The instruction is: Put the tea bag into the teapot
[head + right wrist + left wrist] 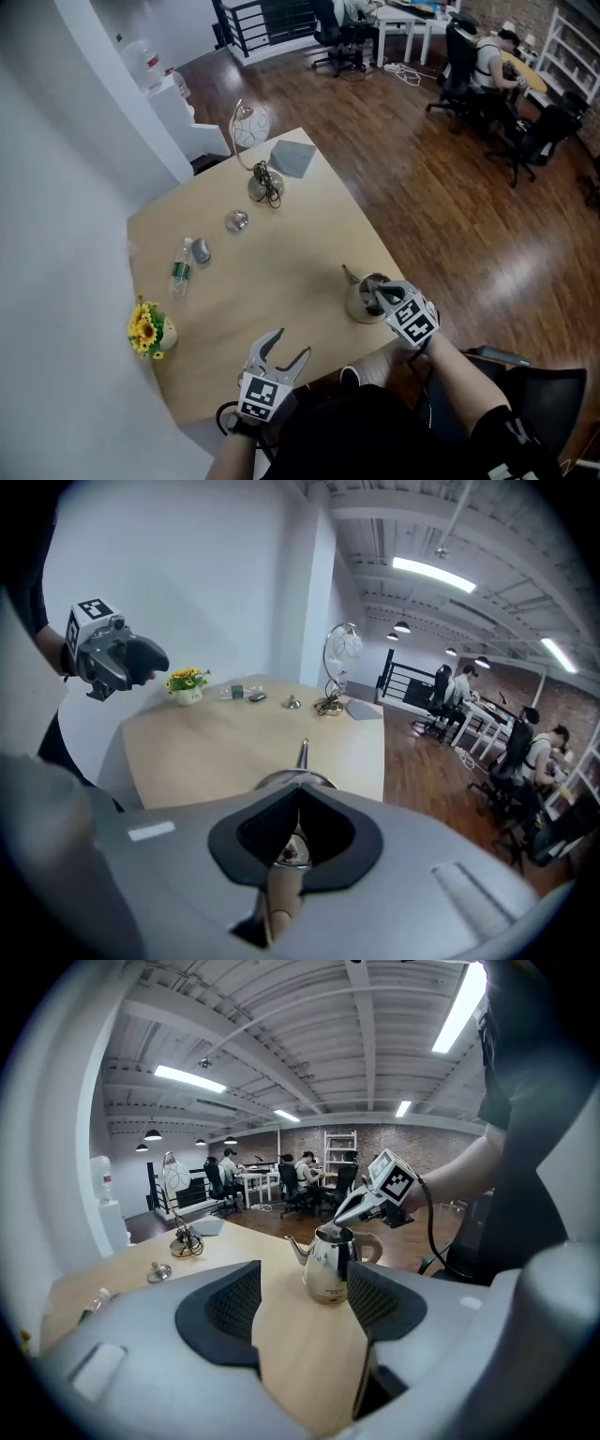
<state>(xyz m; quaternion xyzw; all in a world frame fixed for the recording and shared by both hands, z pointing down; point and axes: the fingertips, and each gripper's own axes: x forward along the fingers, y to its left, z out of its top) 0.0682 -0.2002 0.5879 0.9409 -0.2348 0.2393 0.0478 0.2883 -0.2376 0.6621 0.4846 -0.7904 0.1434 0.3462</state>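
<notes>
The steel teapot (359,305) stands near the table's right front edge, lid off, spout pointing away from me. My right gripper (376,298) hangs tips-down right over its open mouth (330,1233). In the right gripper view the jaws are nearly together, and a small white and red tea bag (292,853) shows in the narrow gap above the teapot's rim (274,779). My left gripper (285,345) is held open over the front edge, nothing between its fingers (225,1307); it faces the teapot (327,1266) from a short way off.
A small silver lid (236,221) lies mid-table. A water bottle (180,272), a vase of sunflowers (147,330), a desk lamp (255,159) and a grey pad (293,157) sit toward the left and far side. People sit at desks beyond.
</notes>
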